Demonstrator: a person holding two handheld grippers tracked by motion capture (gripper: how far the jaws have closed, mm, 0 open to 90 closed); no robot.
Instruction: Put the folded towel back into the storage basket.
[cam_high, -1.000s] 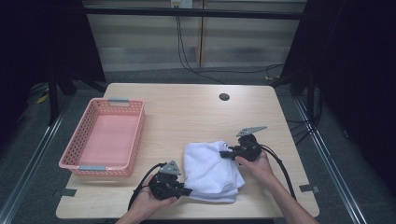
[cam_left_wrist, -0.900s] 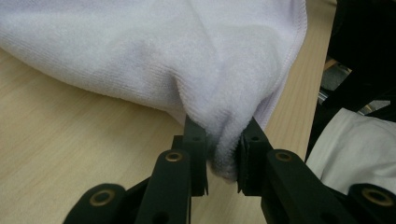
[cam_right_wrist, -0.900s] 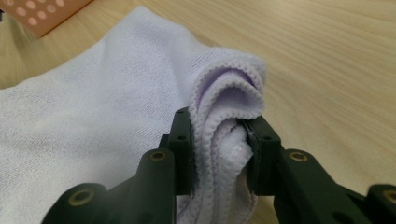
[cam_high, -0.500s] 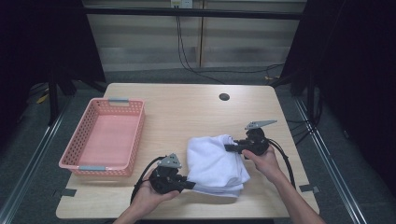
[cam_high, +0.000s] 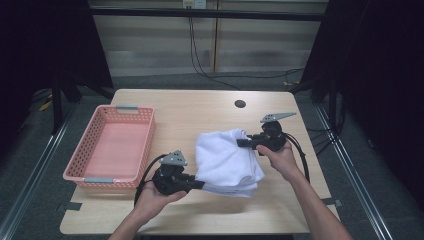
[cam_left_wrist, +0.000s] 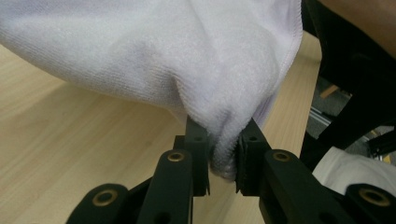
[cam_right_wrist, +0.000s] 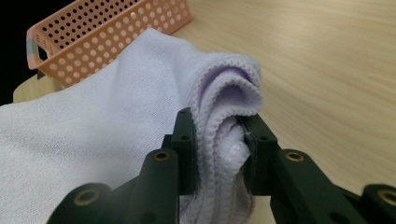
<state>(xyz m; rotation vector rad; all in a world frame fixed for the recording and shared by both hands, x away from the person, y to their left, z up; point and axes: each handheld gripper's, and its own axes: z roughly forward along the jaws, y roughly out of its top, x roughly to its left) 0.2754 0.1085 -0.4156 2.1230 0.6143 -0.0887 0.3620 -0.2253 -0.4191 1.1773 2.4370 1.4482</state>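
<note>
A white folded towel (cam_high: 225, 160) hangs between my two grippers, its top raised and its lower folds drooping toward the wooden table (cam_high: 200, 115). My left gripper (cam_high: 200, 184) is shut on the towel's near left edge, and the bunched towel (cam_left_wrist: 154, 60) is pinched between its black pads (cam_left_wrist: 198, 154). On the towel's far right corner my right gripper (cam_high: 242, 142) is shut too. There the layered hem of the towel (cam_right_wrist: 224, 102) is squeezed between the fingers (cam_right_wrist: 187, 144). A hand holds each gripper.
A pink perforated basket (cam_high: 112, 147) stands at the table's left, and I see a corner of the basket (cam_right_wrist: 93, 32) beyond the towel in the right gripper view. A round dark hole (cam_high: 240, 104) lies in the table's far side. Cables trail from both grippers.
Both grippers have risen with the towel, lifting it so it now stands taller and hangs between them. The right gripper has also moved a little to the right.
</note>
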